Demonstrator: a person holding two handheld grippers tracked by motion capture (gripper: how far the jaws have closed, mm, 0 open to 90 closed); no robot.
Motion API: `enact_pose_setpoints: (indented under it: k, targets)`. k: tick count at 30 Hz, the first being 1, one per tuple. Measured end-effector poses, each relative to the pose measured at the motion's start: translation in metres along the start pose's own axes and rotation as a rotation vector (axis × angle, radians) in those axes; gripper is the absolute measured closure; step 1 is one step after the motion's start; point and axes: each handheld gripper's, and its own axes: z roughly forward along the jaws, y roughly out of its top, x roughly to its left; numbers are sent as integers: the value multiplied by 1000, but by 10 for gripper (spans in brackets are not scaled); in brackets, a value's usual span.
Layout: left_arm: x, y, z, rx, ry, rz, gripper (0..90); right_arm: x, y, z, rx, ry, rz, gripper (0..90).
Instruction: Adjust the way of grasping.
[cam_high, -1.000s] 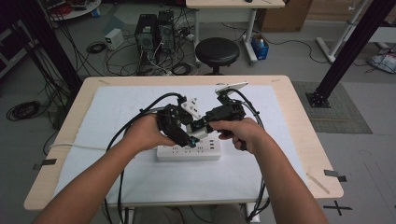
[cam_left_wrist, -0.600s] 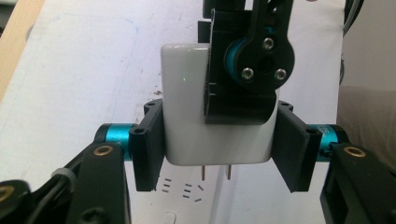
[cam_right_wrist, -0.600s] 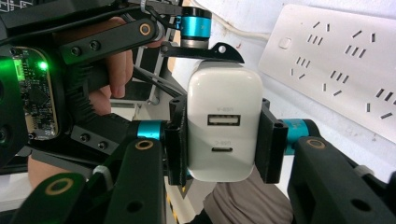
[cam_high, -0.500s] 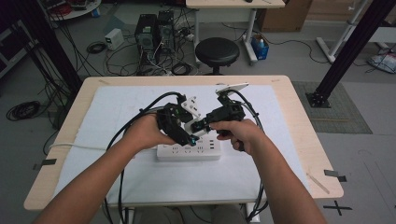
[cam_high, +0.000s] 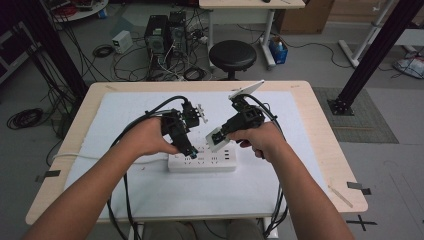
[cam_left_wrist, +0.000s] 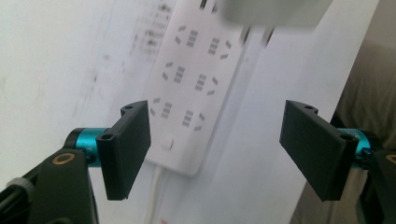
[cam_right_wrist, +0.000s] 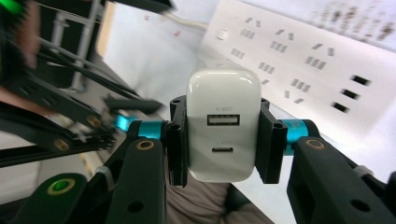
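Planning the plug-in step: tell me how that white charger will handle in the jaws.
The white charger looks glossy with rounded edges, so it may slip or twist between the right gripper pads. It seems rigid and probably light. The power strip lies loose and may slide.

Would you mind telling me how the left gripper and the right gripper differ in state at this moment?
The left gripper has just been opening, with nothing between its jaws; the right gripper is shut on the white charger. The left gripper hangs over the power strip near its switch end, while the right gripper holds the charger tilted above the strip. Both have black jaws, teal fittings and a trailing cable.
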Motion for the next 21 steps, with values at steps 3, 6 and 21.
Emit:
enact_pose_setpoints:
  k: [3, 6, 21]
  targets:
    - [7, -7, -6, 39, -26, -33, 248, 2, 1, -2, 22, -66, -10, 620]
    - [13, -14, -9, 103, -33, -55, 247, 5, 2, -5, 70, -160, -26, 619]
    - [35, -41, -22, 221, -36, -169, 247, -1, 0, -15, 244, -597, -51, 620]
